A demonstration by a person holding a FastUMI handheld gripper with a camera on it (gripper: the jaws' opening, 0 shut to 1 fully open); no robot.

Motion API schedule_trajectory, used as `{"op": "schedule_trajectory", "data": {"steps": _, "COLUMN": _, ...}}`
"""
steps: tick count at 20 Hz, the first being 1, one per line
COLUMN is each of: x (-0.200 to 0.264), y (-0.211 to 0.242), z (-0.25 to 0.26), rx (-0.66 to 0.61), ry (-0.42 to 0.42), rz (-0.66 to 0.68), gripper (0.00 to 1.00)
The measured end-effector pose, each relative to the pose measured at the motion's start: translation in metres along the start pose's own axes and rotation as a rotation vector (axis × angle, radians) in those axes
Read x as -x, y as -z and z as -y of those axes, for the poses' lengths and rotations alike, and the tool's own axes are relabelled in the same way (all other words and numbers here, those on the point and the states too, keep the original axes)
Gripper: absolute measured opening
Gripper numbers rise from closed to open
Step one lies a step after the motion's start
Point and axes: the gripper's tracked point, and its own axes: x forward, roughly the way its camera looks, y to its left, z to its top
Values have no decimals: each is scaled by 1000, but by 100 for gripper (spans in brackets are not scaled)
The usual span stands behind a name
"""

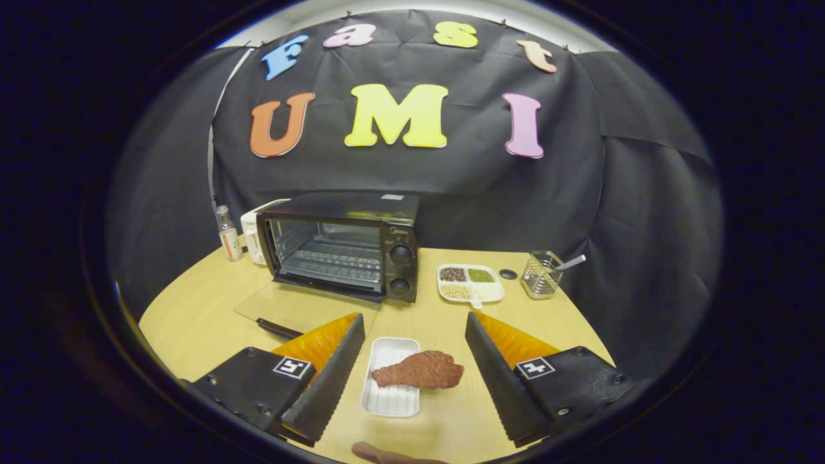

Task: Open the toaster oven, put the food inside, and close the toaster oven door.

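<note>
The black toaster oven (345, 248) stands at the back of the wooden table (193, 316), its glass door (303, 308) folded down flat toward me and the wire rack inside visible. A brown piece of food (420, 370) lies across a small white tray (391, 377) on the table. My gripper (415, 323) is open, and the tray with the food lies between its two fingers without touching either. The left finger's tip reaches close to the edge of the lowered door.
A small clear bottle (228, 237) and a white appliance (252, 237) stand left of the oven. To its right are a divided white dish of grains (469, 282), a dark round lid (508, 274) and a wire holder (540, 276) with a utensil. Part of a hand (387, 454) shows nearest me.
</note>
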Motion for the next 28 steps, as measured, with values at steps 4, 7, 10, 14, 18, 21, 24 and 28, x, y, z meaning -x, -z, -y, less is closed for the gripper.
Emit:
{"op": "schedule_trajectory", "data": {"steps": 4, "x": -9, "y": 15, "z": 25, "rx": -109, "ry": -72, "rz": -115, "gripper": 99}}
{"op": "schedule_trajectory", "data": {"steps": 7, "x": -15, "y": 26, "z": 33, "rx": -156, "ry": -122, "rz": -177, "gripper": 97}}
{"op": "schedule_trajectory", "data": {"steps": 10, "x": -21, "y": 41, "z": 31, "rx": -186, "ry": -175, "rz": -238, "gripper": 96}}
{"op": "schedule_trajectory", "data": {"steps": 14, "x": -33, "y": 64, "z": 24, "rx": -242, "ry": -248, "rz": -324, "gripper": 90}}
{"op": "schedule_trajectory", "data": {"steps": 18, "x": -43, "y": 87, "z": 20, "rx": -434, "ry": -301, "rz": -461, "gripper": 76}}
{"op": "schedule_trajectory", "data": {"steps": 21, "x": -38, "y": 83, "z": 13, "rx": -579, "ry": -344, "rz": -500, "gripper": 20}}
{"op": "schedule_trajectory", "data": {"steps": 24, "x": -29, "y": 76, "z": 11, "rx": -512, "ry": -327, "rz": -466, "gripper": 11}}
{"op": "schedule_trajectory", "data": {"steps": 28, "x": -6, "y": 58, "z": 6, "rx": -320, "ry": -251, "rz": -383, "gripper": 11}}
